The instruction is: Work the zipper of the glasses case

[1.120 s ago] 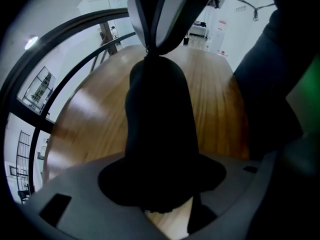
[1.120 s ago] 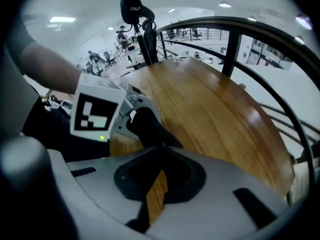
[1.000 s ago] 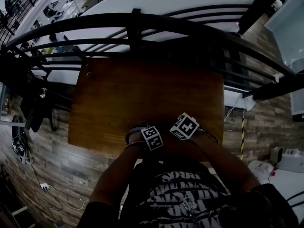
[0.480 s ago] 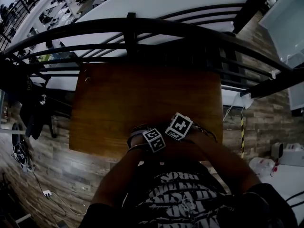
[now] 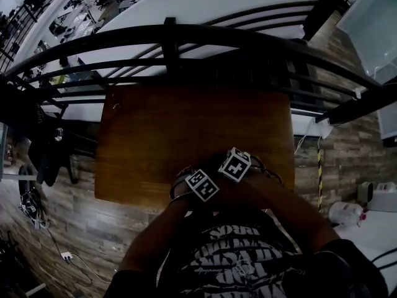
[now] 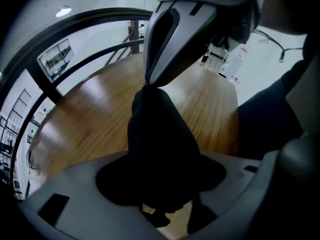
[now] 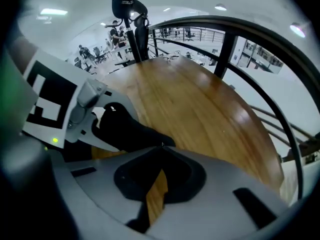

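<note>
Tension matters: left gripper (image 6: pixel 161 196) clamps the case (image 6: pixel 156 134) at the table's (image 5: pixel 155 129) near edge, so the right gripper (image 7: pixel 160 154), pinched together apparently on the pull (image 6: pixel 146 84), should draw straight, without twisting.

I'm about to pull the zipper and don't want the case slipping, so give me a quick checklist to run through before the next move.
1. Glasses case gripped between the jaws of the left hand-held gripper: ok.
2. Right hand-held gripper jaws closed, tips at the case's upper end: ok.
3. Zipper pull actually pinched by the right jaws: cannot tell, too small and dark.
4. Both grippers over the wooden table, near its front edge: ok.
</note>
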A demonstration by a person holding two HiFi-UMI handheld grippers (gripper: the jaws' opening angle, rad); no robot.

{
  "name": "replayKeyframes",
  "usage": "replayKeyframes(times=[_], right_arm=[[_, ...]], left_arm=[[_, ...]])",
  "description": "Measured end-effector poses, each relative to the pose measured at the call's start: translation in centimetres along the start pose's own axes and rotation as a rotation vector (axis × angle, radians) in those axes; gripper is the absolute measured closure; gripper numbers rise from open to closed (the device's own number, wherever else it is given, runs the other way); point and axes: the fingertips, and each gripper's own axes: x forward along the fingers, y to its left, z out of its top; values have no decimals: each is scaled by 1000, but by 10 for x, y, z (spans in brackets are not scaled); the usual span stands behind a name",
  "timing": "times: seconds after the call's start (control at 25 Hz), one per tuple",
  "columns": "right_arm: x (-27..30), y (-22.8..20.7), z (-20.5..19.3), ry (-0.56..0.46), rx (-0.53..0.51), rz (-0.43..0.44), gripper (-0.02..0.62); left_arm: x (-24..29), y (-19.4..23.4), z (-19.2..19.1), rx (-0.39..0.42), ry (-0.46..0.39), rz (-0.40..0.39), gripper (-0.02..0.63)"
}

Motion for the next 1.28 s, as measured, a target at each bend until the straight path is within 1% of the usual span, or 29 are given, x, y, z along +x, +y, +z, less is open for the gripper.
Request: replayKeyframes(times=[0.08,0.16,0.24,0.32,0.4,0.44,0.56,0.64,0.68,0.72,0.84,0.92,0.96,1.04,1.08,1.12,1.16,1.24,1.28], right_arm=[[3,-2,0,-2,0,-9,597],[4,-5,-2,-7,27,-8,597],[7,-8,-6,-3,55,7,597],[11,-6,-8,10,77,28,597],[12,-1,-5,21,96,46,597],[12,0,-2,26,85,43,597],[12,12,6,54,-41,15,597],[11,22,7,67,-95,16,597],[10,26,7,62,-90,29,597],[10,29,8,50,-64,48,597],[11,37,19,-4,64,131,597],[10,45,27,-19,92,175,597],[10,47,31,-7,72,169,597],[13,42,34,46,-21,92,597],[16,40,35,63,-50,60,597],[19,39,35,60,-42,55,597],[20,41,36,41,-7,77,597],[14,55,41,-12,62,170,597],[11,64,45,-35,77,214,597]], left_arm=[[-5,3,-5,33,-14,45,351],[-7,5,-14,44,-29,83,351],[-7,8,-20,27,-63,109,351],[-8,12,-24,5,-114,135,351],[-5,16,-29,1,-142,149,351],[-2,18,-32,5,-140,151,351],[3,19,-39,19,-121,153,354],[3,16,-39,12,-126,147,354],[2,14,-39,0,-130,142,354],[2,13,-39,-14,-132,137,356],[4,18,-46,-50,-116,124,357],[4,22,-52,-55,-101,117,357],[3,25,-53,-50,-100,117,357],[-4,28,-46,-37,-117,118,359],[-8,29,-41,-38,-128,118,359],[-10,29,-38,-47,-132,117,359],[-11,30,-37,-59,-130,118,359],[-10,30,-40,-73,-121,122,359],[-11,31,-41,-75,-119,124,359]])
